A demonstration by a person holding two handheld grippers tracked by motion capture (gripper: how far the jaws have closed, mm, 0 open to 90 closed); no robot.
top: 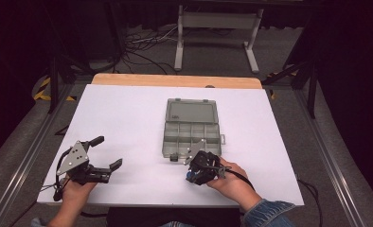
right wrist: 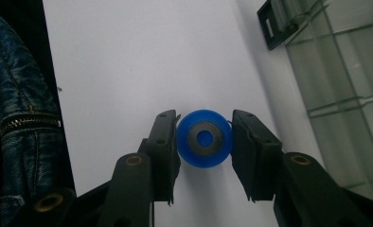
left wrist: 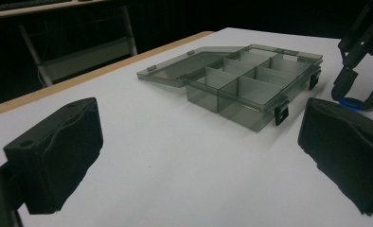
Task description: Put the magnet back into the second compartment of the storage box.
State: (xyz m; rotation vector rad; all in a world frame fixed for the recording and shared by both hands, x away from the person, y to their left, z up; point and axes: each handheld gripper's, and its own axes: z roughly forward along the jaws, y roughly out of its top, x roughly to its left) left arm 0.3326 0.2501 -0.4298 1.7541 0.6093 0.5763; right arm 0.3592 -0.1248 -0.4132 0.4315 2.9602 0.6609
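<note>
- Right gripper (right wrist: 204,142) holds a small blue round wheel-like part (right wrist: 204,137) near the table's (top: 128,118) front edge.
- Left gripper (top: 102,152) waits wide apart, holding nothing.
- Open grey transparent plastic organizer box (top: 192,128) looks empty; placing seems not yet done.

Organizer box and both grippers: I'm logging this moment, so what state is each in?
Organizer box: open, lid flat on the table, compartments look empty.
Left gripper: open, holding nothing.
Right gripper: shut on the blue wheel.
Blue wheel: clamped between the jaws, just above the table.

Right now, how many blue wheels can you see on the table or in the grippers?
1. The blue wheel sits between the fingers of the right gripper, just beside the open box. The hand may hide others.
</note>
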